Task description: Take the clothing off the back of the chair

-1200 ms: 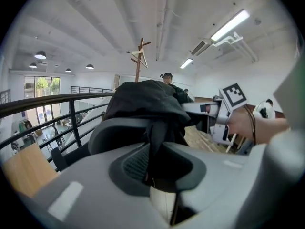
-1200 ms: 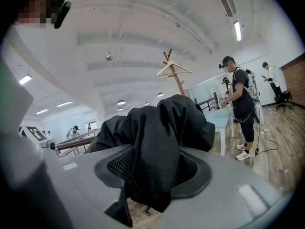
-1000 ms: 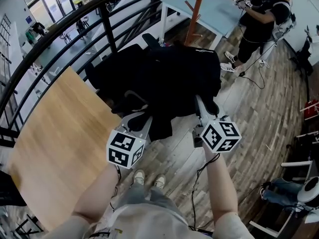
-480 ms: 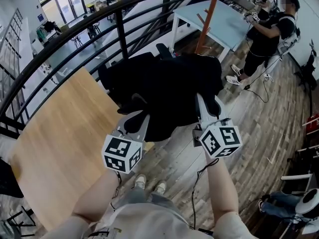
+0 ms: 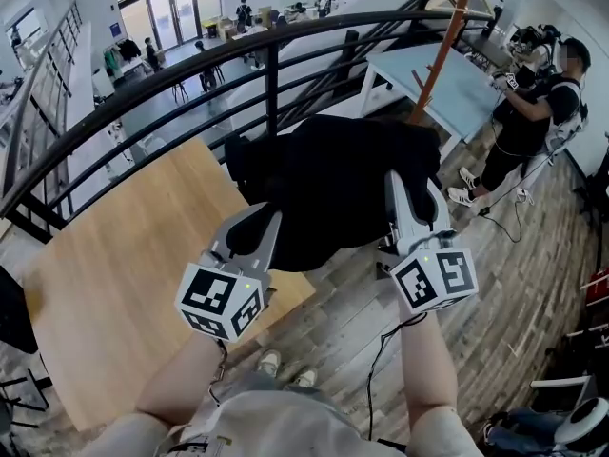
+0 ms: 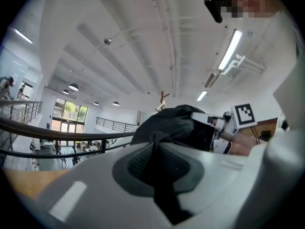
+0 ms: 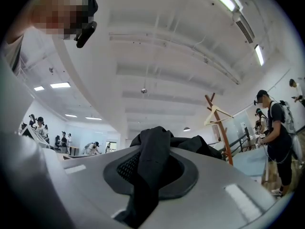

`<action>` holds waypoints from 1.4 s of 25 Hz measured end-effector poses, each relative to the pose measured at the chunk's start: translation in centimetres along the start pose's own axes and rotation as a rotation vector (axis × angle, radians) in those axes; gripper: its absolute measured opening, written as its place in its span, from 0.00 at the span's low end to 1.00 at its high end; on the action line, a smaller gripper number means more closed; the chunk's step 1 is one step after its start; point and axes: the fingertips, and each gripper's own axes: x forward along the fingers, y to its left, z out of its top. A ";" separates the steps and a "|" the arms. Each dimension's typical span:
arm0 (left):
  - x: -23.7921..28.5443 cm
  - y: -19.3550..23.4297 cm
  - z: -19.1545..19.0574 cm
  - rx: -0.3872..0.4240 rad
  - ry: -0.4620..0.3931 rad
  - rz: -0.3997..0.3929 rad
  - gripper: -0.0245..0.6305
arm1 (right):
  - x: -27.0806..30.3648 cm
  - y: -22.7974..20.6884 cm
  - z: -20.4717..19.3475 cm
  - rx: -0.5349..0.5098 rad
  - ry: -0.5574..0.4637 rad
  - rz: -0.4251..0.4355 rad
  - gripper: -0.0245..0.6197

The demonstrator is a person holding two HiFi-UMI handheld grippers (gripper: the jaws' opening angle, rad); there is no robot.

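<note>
A black garment [image 5: 333, 188] hangs bunched in the air between both grippers, in front of me at railing height. My left gripper [image 5: 255, 228] is shut on its lower left edge. In the left gripper view a fold of black cloth [image 6: 171, 125] is pinched in the left gripper [image 6: 157, 149]. My right gripper [image 5: 404, 184] is shut on the garment's right side. The right gripper view shows black fabric [image 7: 152, 142] squeezed in the right gripper [image 7: 147, 168] and trailing back over the pads. The garment hides the chair from the head view.
A black curved railing [image 5: 190, 74] runs across just beyond the garment. A wooden tabletop [image 5: 124, 274] lies at the left. A light blue table [image 5: 457, 79] and a wooden coat stand [image 5: 438, 55] are at the back right, where a person [image 5: 533, 112] stands.
Both grippers have risen with the black garment, lifting it from chair height up level with the railing. The chair's headrest, seen earlier, no longer shows.
</note>
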 end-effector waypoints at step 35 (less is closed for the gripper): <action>-39.0 12.5 21.2 0.265 -0.339 0.561 0.08 | 4.0 41.7 16.9 0.158 -0.352 0.759 0.14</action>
